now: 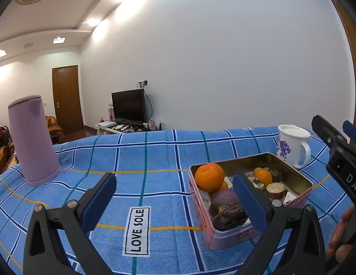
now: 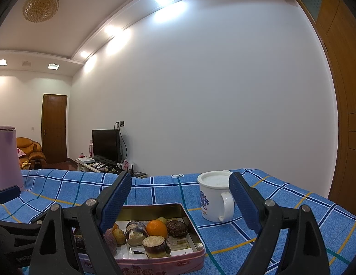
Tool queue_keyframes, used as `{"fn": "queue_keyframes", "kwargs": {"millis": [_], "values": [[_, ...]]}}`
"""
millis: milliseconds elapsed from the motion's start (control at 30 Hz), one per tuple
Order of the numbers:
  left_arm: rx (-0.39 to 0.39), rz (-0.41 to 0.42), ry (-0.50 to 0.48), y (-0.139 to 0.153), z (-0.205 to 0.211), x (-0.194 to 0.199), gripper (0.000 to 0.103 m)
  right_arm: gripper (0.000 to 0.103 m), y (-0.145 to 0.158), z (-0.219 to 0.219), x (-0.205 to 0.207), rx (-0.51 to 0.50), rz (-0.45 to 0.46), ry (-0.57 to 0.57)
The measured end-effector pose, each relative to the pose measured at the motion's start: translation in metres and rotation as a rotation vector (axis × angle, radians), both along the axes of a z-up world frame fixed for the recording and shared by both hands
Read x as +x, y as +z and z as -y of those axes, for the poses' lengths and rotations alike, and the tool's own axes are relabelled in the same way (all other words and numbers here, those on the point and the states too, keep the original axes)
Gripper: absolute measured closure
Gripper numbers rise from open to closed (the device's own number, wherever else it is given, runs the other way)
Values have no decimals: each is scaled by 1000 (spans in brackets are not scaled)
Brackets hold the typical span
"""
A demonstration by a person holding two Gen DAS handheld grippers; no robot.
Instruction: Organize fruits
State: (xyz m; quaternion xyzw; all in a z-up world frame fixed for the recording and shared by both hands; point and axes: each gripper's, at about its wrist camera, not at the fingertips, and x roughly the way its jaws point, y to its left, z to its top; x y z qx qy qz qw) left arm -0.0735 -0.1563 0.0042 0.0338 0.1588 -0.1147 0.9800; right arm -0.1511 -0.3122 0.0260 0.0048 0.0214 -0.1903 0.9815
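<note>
On a blue checked cloth with white, teal and yellow lines (image 1: 159, 151), right of centre: one shallow rectangular pink tin (image 1: 226, 238), lid off, its long axis running from the near left to the far right in the left wrist view, toward a white lidded mug with a blue floral print (image 1: 290, 146) just beyond its far corner. Contents: one large round orange (image 1: 209, 176) at the near-left end, one smaller orange (image 1: 263, 176) toward the middle, several dark brown and purple pieces, some cut to show pale flesh; kind not certain. Far left: one tall lilac tapered flask (image 1: 32, 139), upright, well apart from the tin. Left gripper (image 1: 175, 204): jaws wide, nothing between them, right finger over the tin. Right gripper (image 2: 180, 199): jaws wide, empty, above the tin. Progress, as judged: fruit all appears gathered in the tin, none loose on the cloth; sorting within the tin may remain.
</note>
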Motion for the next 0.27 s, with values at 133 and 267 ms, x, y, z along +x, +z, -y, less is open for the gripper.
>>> {"fn": "queue_keyframes", "kwargs": {"millis": [133,267], "values": [[4,-1,4,0,0,1,0,15,-3,2,2,0,-2,-2],[7,-5,12,0,1,2,0,15,-3,2,4,0,-4,-2]]}}
